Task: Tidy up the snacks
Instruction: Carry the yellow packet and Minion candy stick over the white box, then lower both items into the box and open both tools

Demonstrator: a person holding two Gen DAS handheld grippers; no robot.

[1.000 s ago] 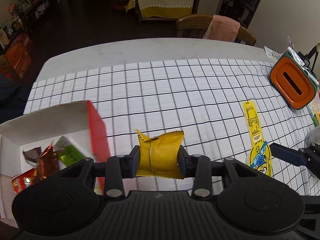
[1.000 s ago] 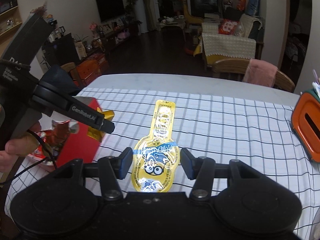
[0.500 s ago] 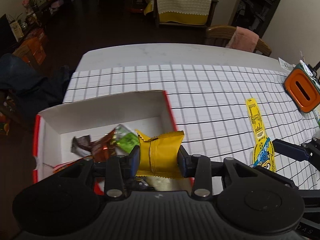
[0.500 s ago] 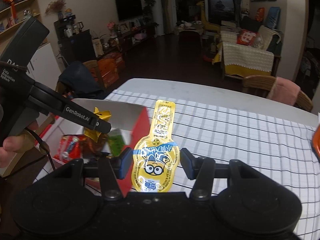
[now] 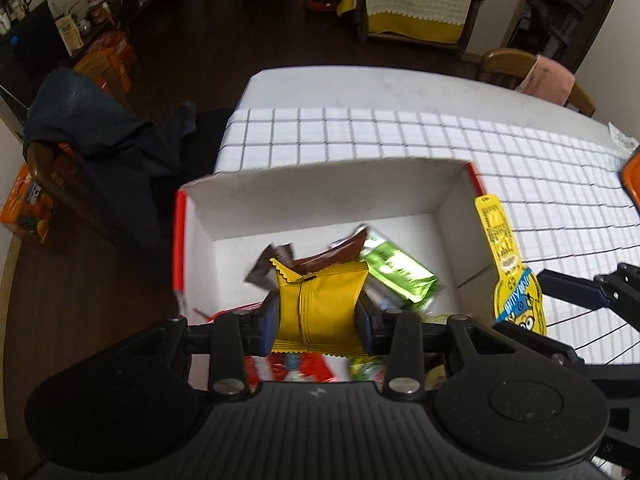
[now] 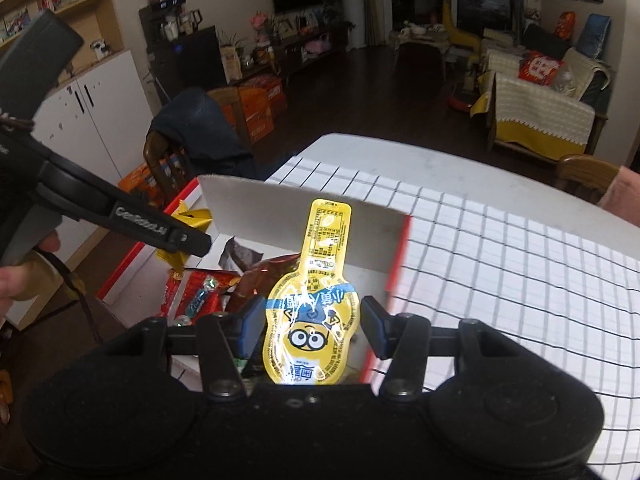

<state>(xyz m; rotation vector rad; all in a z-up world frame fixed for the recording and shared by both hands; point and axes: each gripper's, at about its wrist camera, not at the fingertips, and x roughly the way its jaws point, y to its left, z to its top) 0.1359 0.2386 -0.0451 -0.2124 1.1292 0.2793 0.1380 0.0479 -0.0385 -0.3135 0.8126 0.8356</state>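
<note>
Left hand-held gripper [image 5: 318, 316] is clamping a yellow packet [image 5: 320, 304] over the box [image 5: 320, 204]; right hand-held gripper [image 6: 314, 330] is clamping a cartoon pouch [image 6: 314, 320].

Left gripper [image 5: 318, 318] showing a black ribbed body, two round caps, silver screws at 6 o'clock, blue finger pads [image 5: 269, 322], right gripper [image 6: 313, 330] matching, white lettering along the left one's finger.

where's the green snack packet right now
In the left wrist view, the green packet lies inside the white box, right of centre, beside a brown wrapper, just beyond the left claw.
</note>
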